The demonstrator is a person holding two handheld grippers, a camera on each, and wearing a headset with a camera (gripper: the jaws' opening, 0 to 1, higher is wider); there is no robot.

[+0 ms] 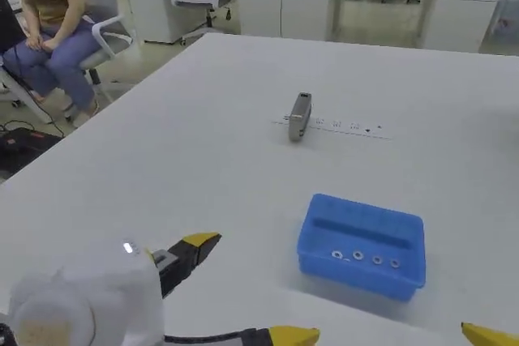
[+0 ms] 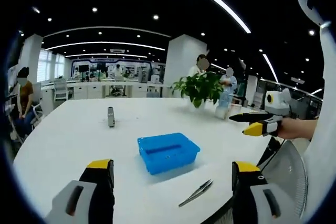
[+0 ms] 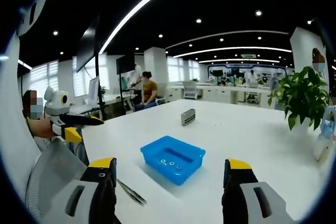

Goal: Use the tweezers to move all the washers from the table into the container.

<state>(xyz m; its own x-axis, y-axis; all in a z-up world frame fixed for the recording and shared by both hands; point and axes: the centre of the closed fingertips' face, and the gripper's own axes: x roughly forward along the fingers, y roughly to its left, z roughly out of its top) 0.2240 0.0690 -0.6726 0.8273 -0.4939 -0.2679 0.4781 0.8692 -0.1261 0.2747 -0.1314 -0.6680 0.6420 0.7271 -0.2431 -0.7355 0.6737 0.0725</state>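
Item: tweezers (image 2: 195,192) — thin metal, light, springy, slick, by my judgement; lie flat on surface (image 2: 79,129) between my left fingers (image 2: 98,165), nearer right-hand one. Take hold mid-shank, across both legs, gently. My left fingers spread wide, empty; my right fingers (image 3: 103,163) same. Item: washers (image 1: 365,258) — tiny, flat, prone to slip; four sit inside container (image 1: 357,275), ahead of both finger pairs.

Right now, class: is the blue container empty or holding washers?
Holding washers: several lie in a row inside the blue container.
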